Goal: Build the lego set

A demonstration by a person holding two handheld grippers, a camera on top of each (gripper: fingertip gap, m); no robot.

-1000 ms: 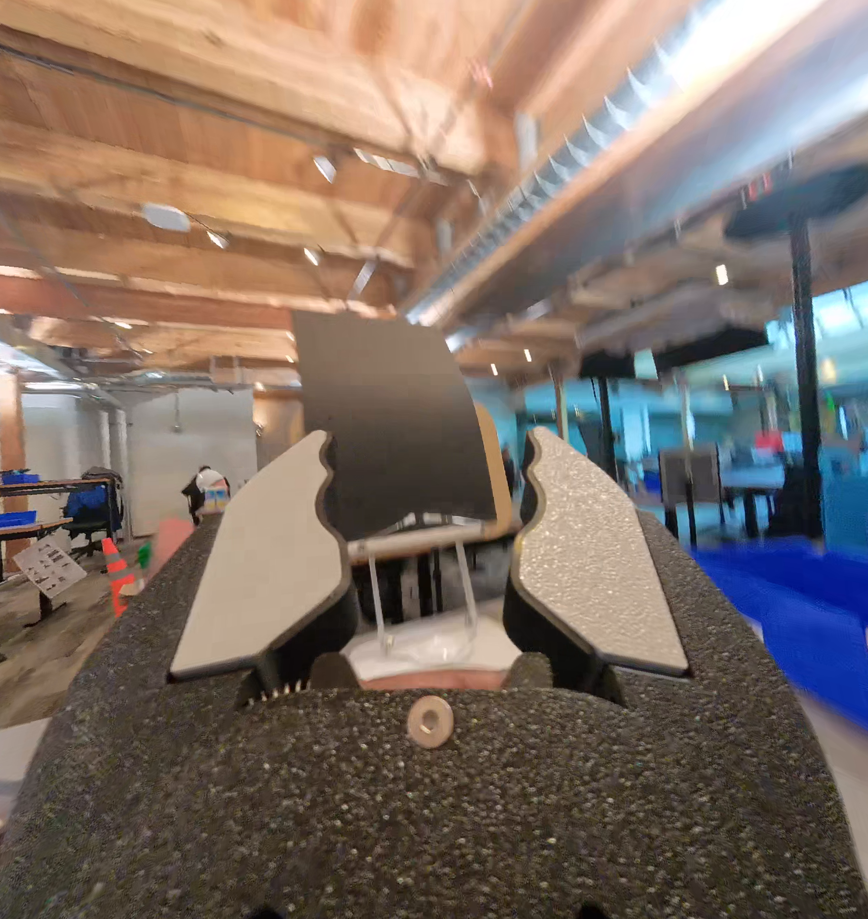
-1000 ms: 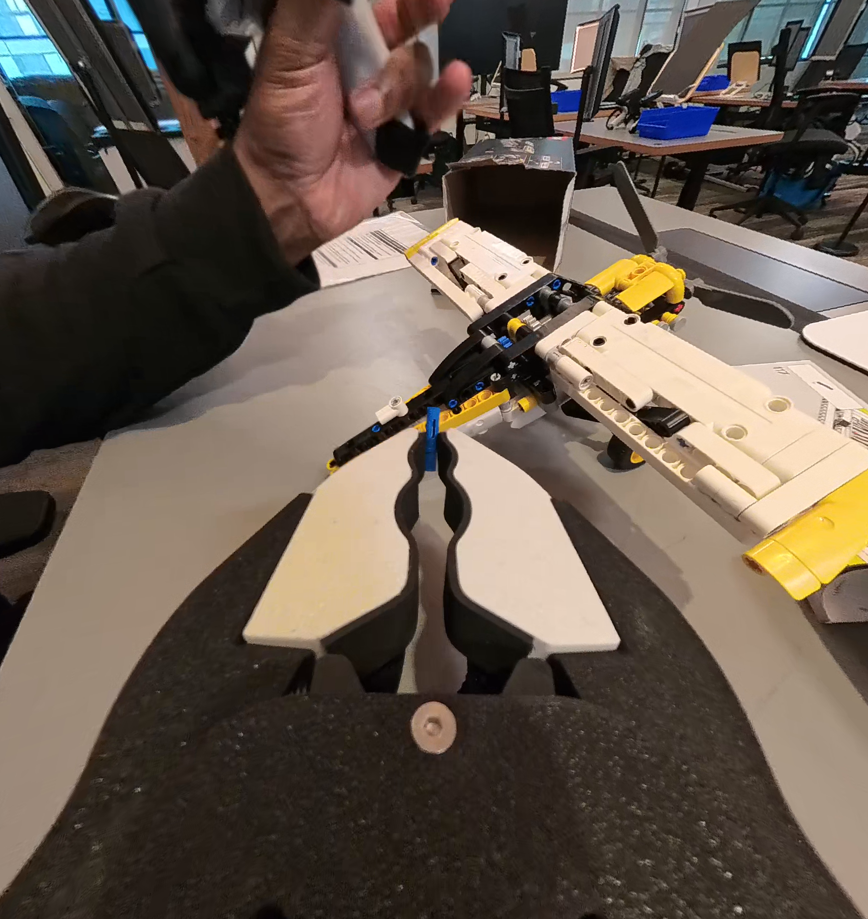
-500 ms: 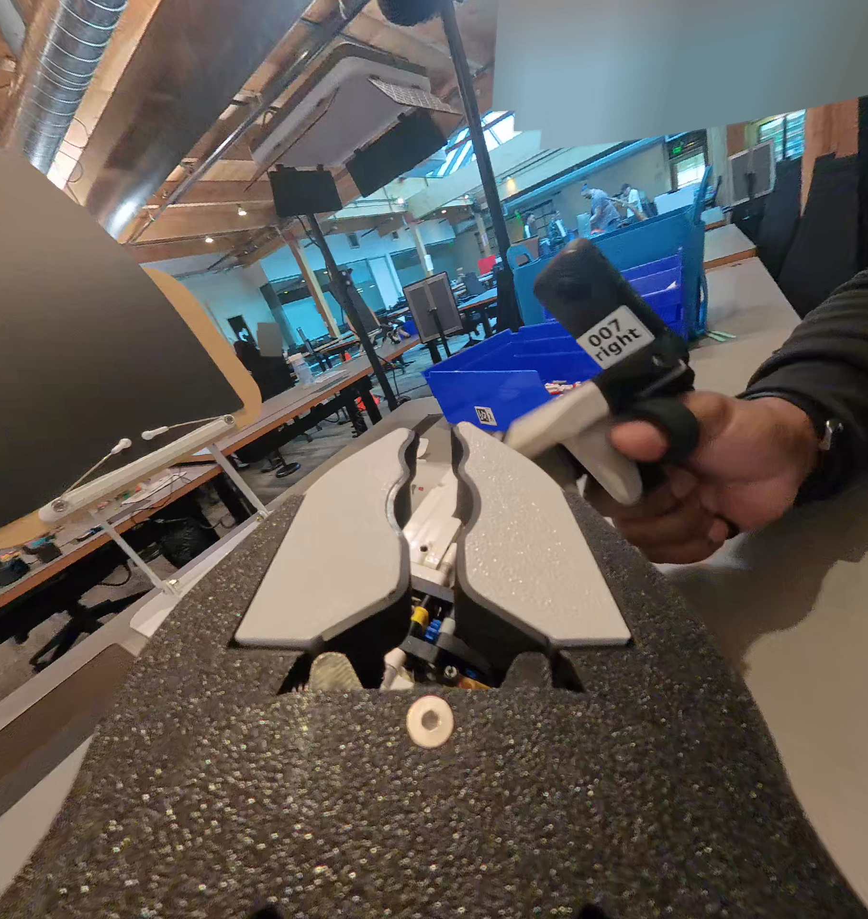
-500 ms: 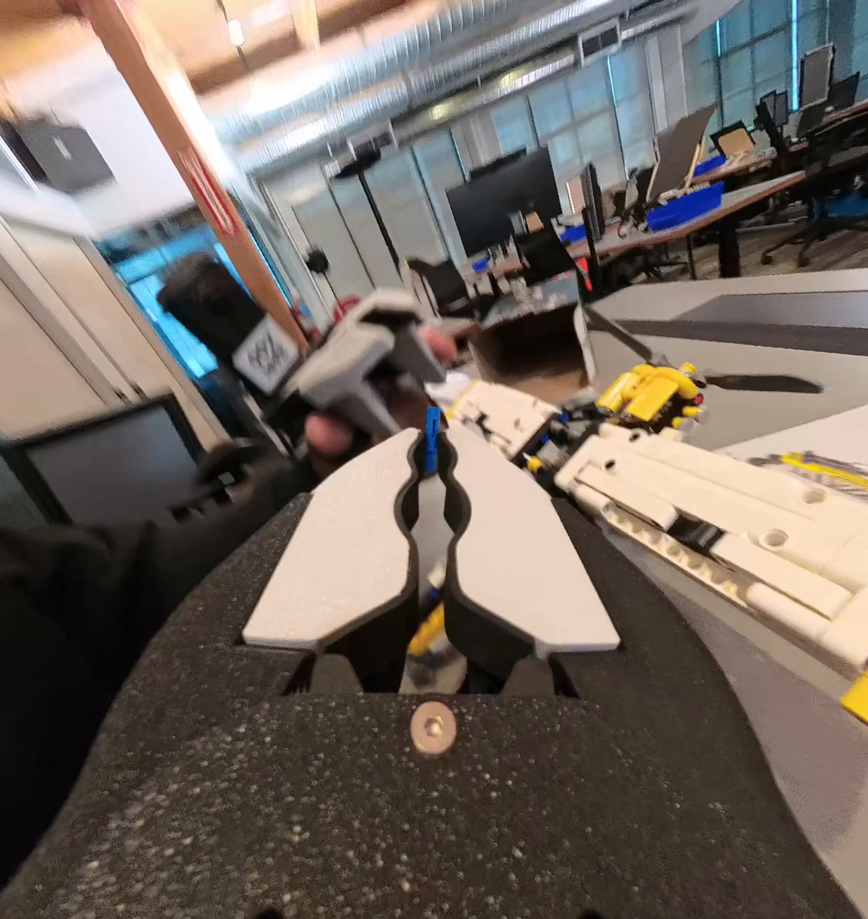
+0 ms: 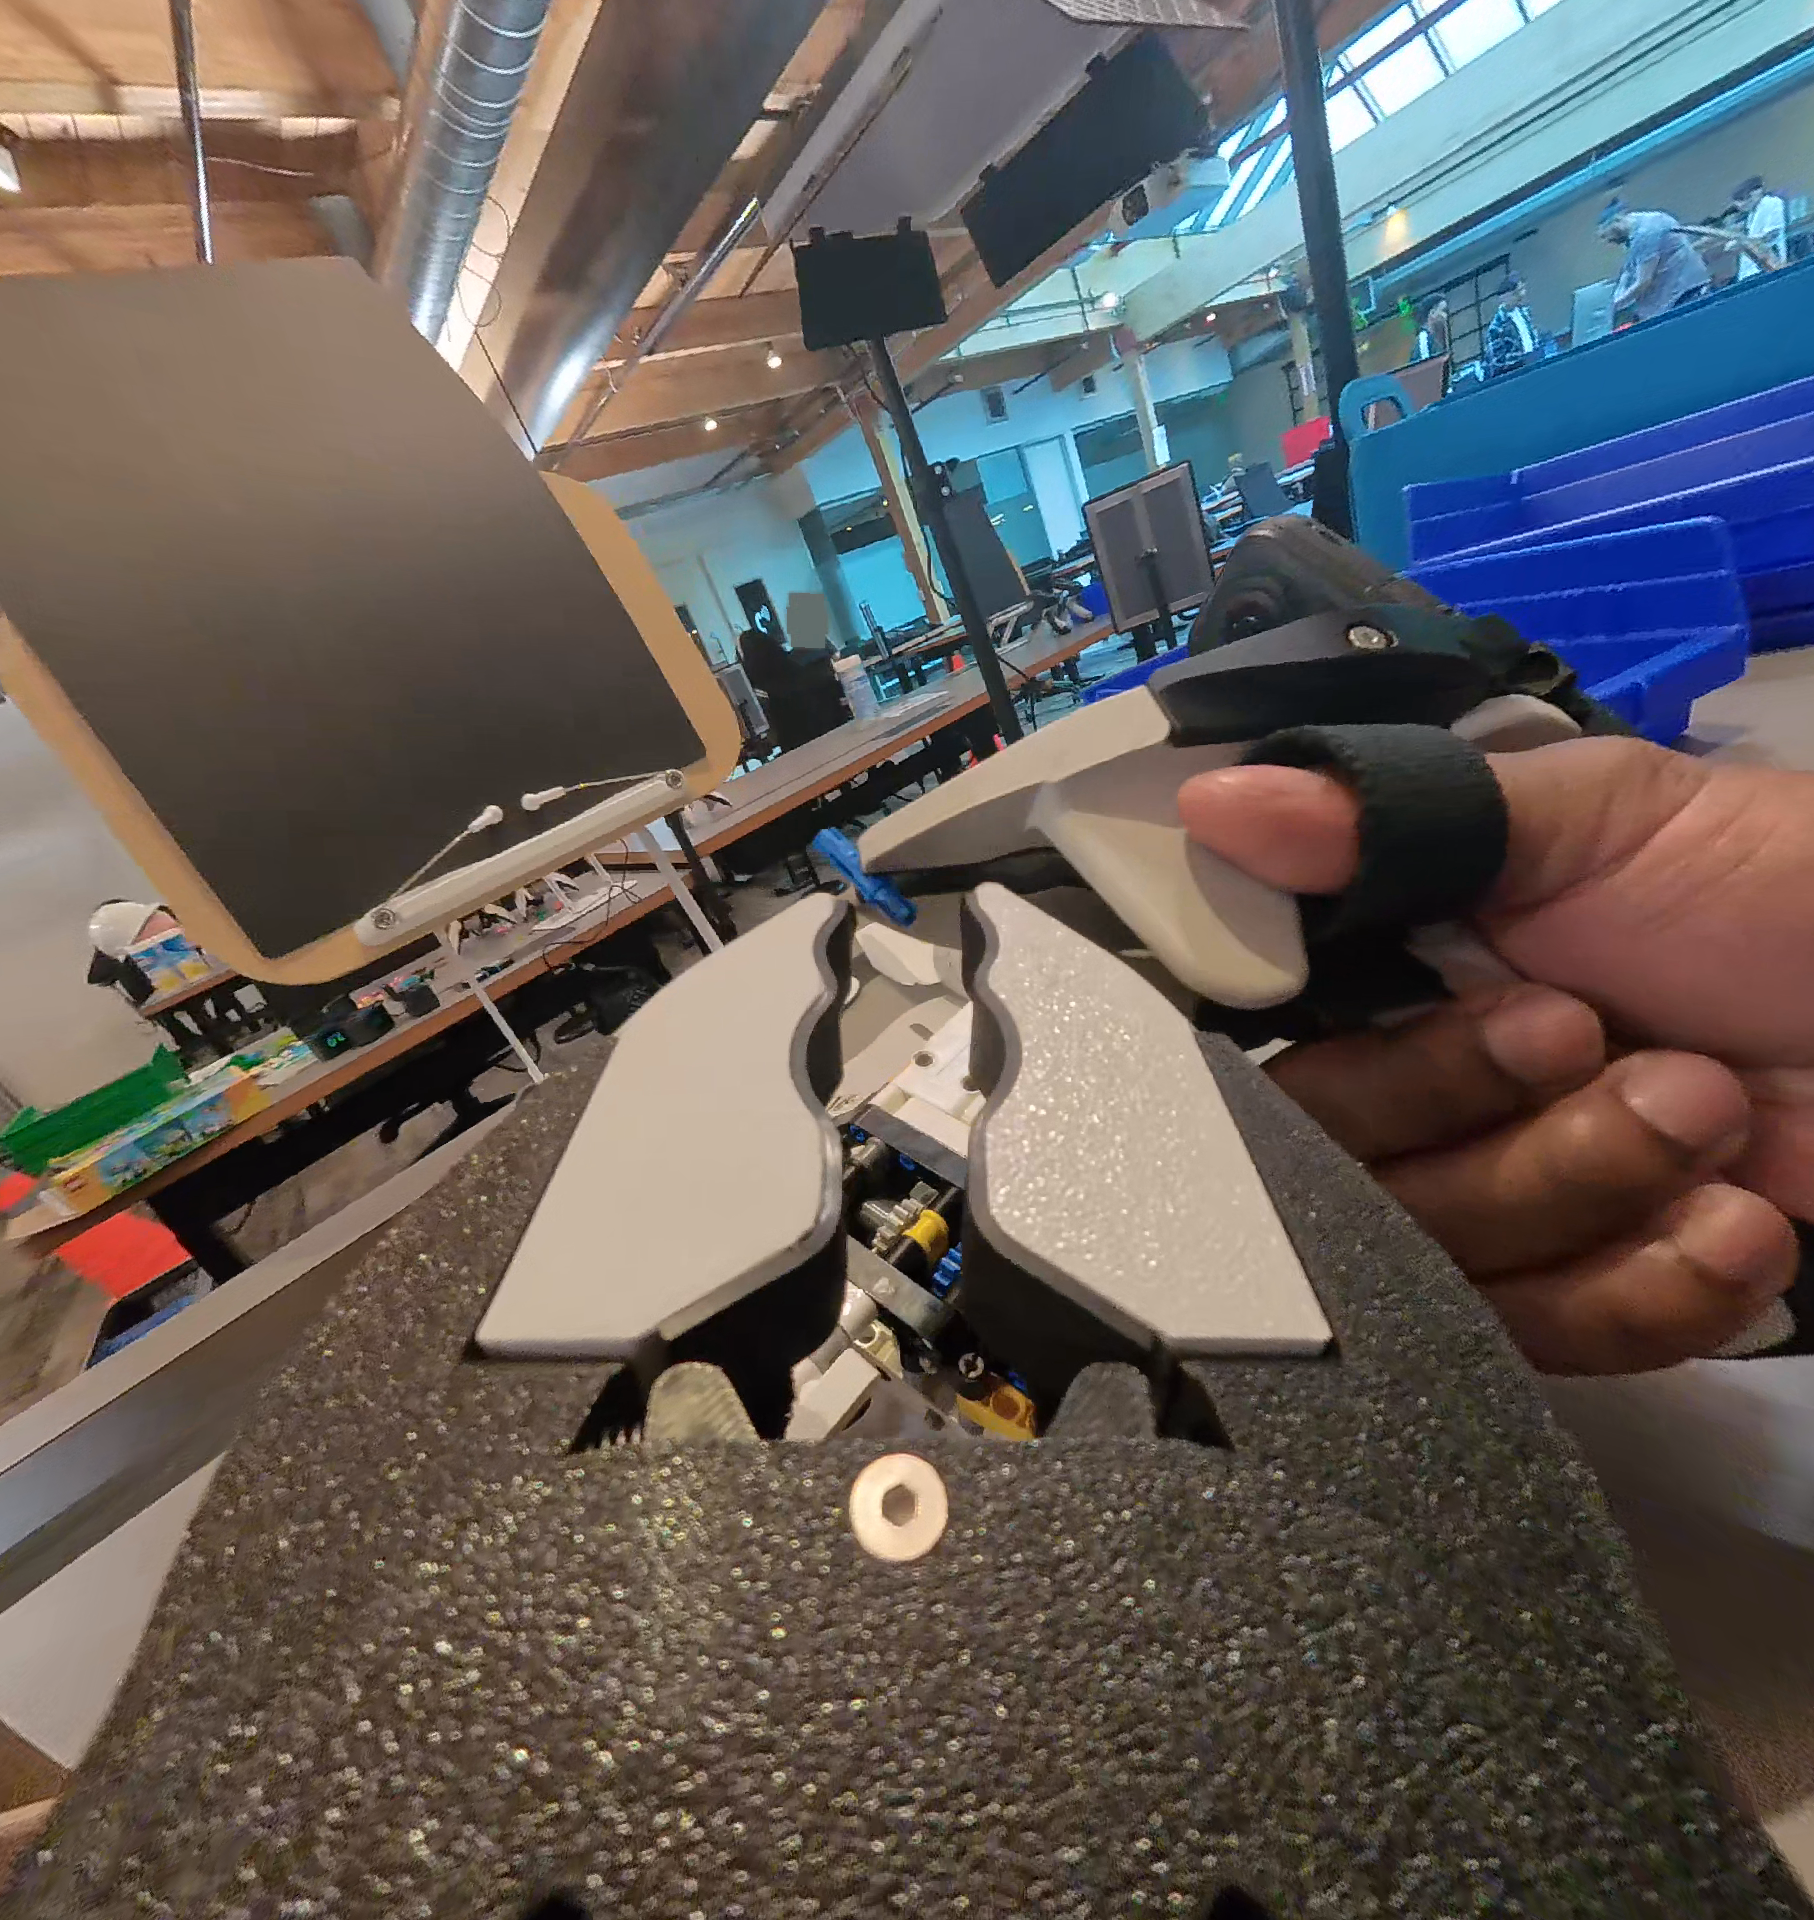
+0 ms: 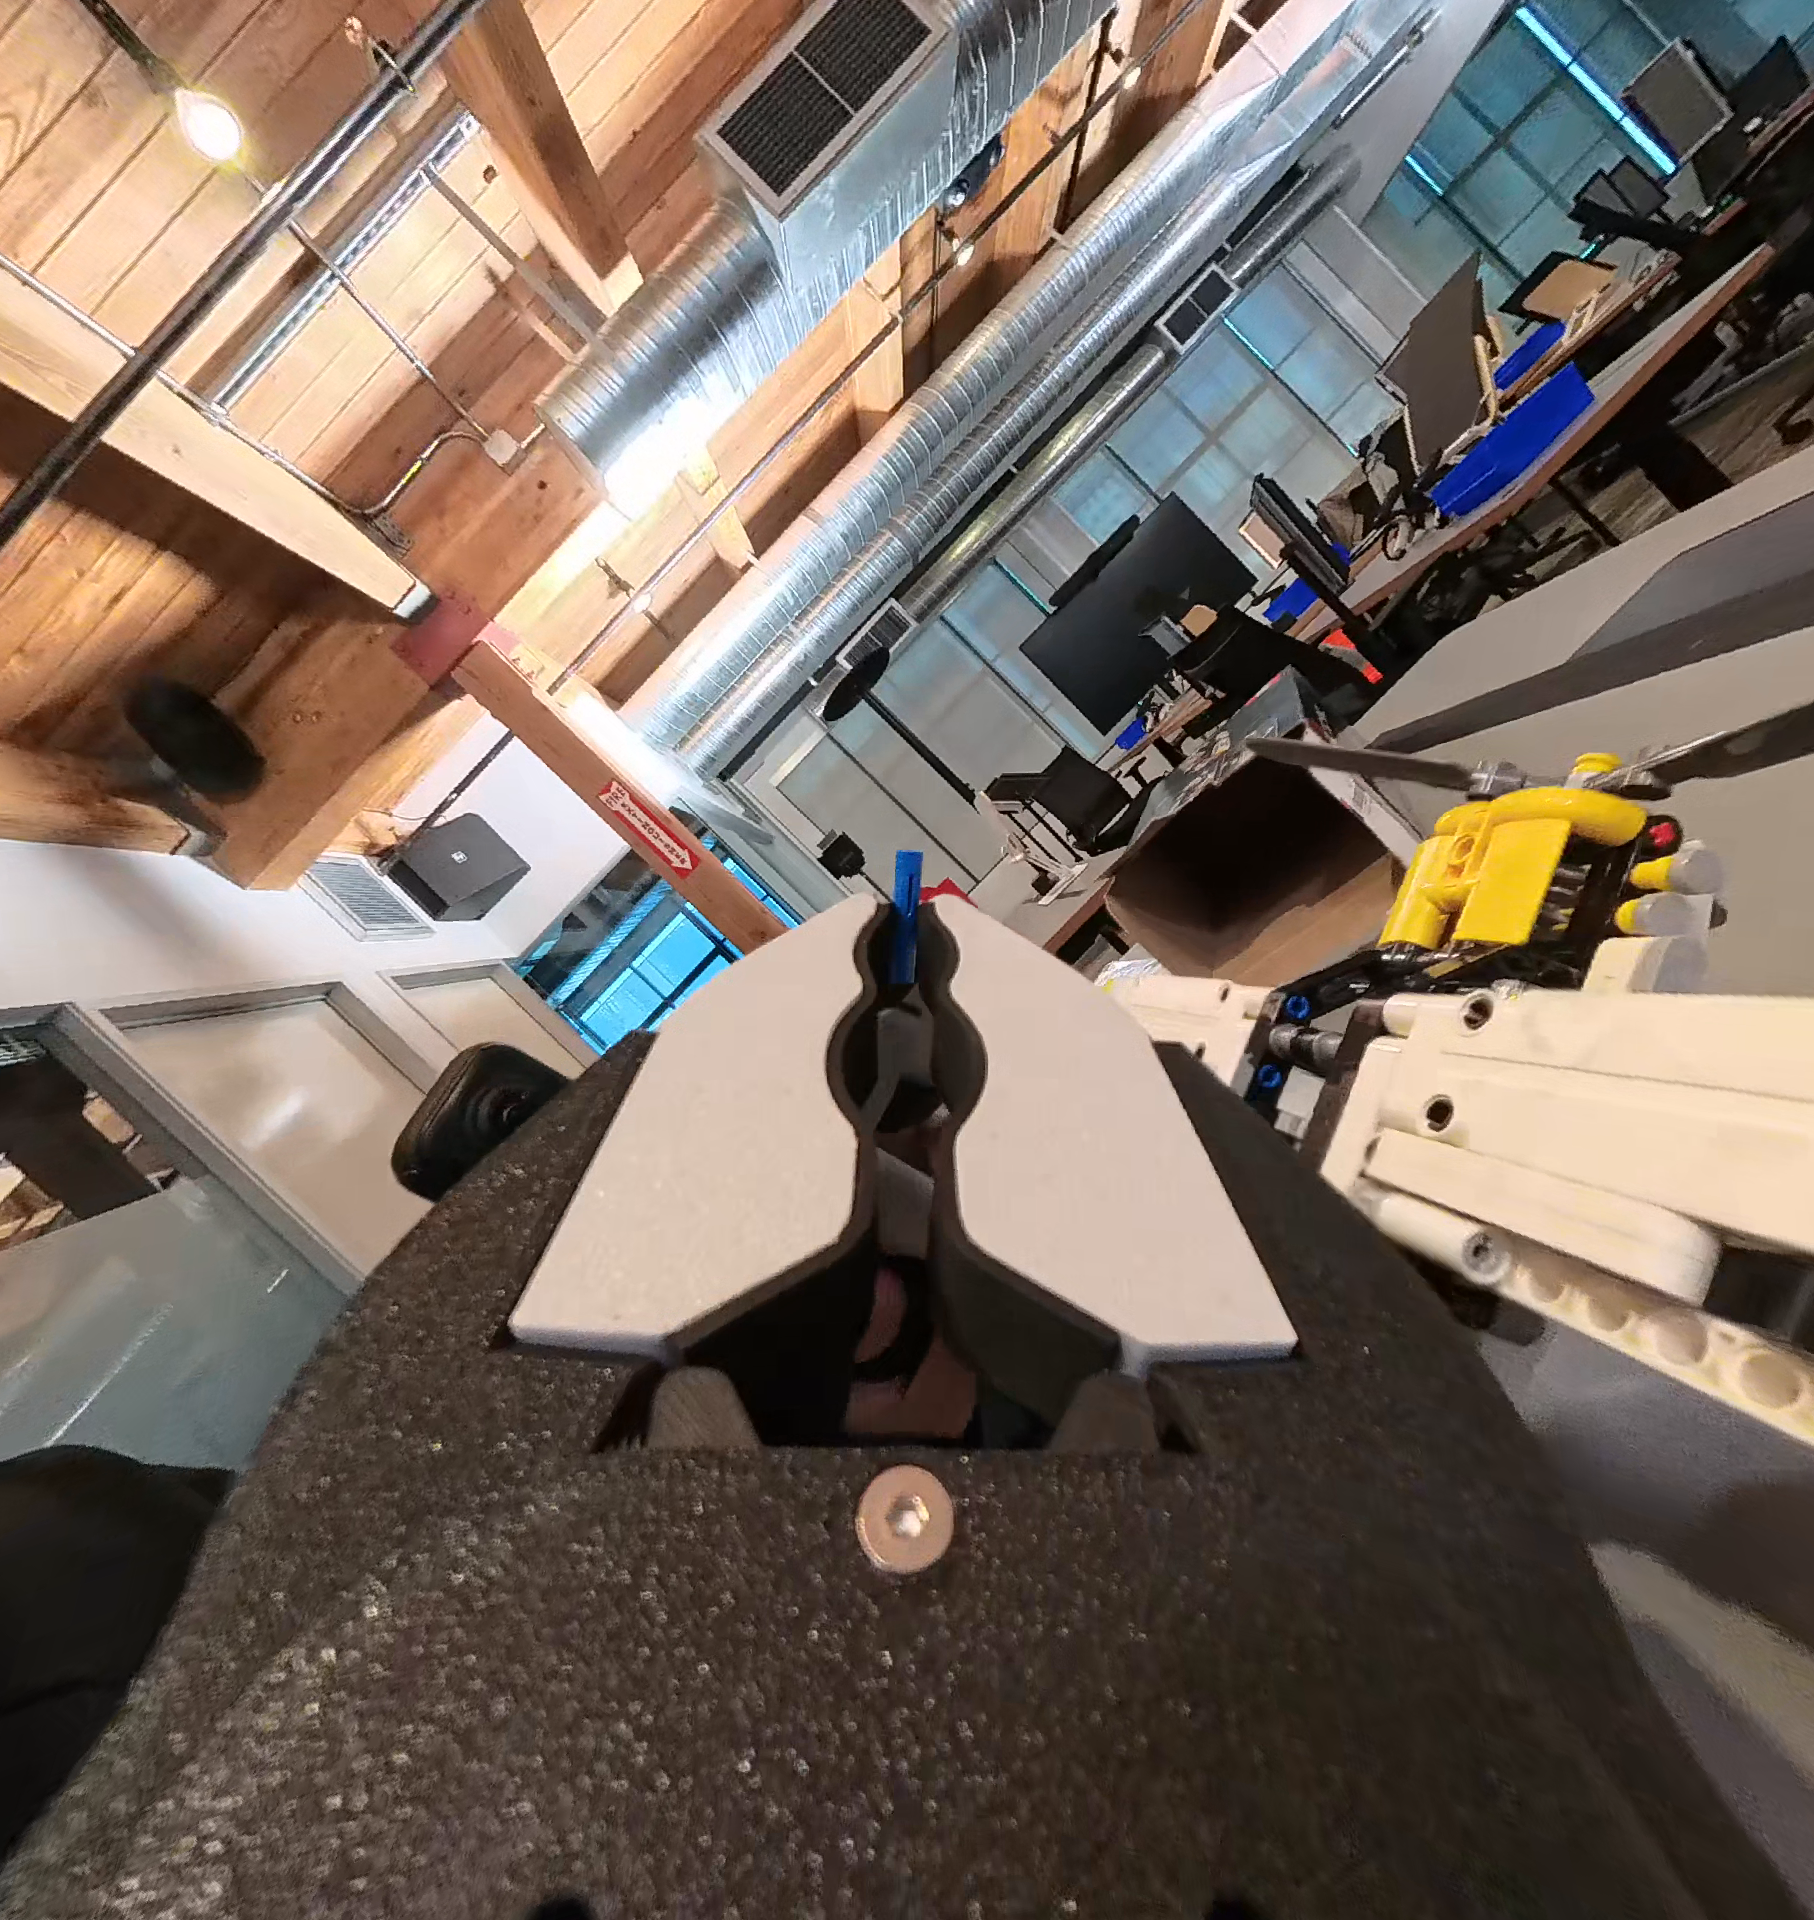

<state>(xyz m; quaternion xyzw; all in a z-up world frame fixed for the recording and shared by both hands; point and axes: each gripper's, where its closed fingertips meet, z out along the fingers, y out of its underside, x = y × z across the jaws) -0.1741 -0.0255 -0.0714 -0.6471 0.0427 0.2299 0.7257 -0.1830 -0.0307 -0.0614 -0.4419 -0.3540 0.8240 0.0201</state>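
A small blue connector pin (image 6: pixel 905 928) is pinched at the tips of the almost shut right tongs (image 6: pixel 908 914), beside the white and yellow brick-built aeroplane (image 6: pixel 1505 1081), while the left tongs (image 5: pixel 903 920) are kept slightly open above the model with nothing gripped.

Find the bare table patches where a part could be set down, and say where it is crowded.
Bare table runs along the near side of the toy plane; more lies between the hand and the blue bins. Crowded: over the plane, where the left gripper and right gripper meet, and by the cardboard box.
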